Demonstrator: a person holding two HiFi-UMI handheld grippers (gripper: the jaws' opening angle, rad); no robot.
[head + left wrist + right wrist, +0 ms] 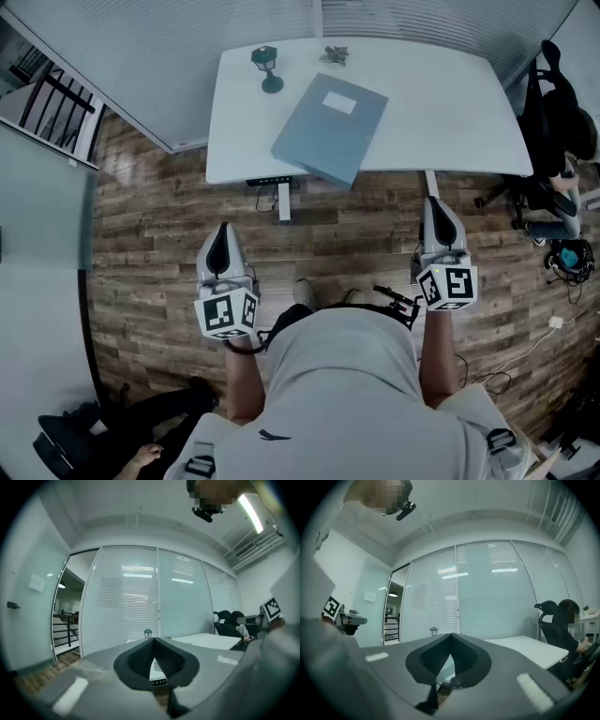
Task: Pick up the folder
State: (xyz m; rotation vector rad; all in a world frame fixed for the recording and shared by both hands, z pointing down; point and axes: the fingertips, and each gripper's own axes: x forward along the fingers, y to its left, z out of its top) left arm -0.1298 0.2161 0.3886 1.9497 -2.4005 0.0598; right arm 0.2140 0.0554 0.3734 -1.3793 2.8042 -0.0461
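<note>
The left tongs (221, 234) and right tongs (438, 208) were pressed together on nothing, level above the floor (150, 234), short of the counter (450, 103), where the folder (330, 127) lay askew, one corner overhanging the near edge.

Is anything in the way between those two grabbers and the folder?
Nothing visible. The folder overhangs the near edge of the table, and only bare wooden floor lies between it and the left gripper and right gripper. The small lantern stands beyond the folder, out of the path.
</note>
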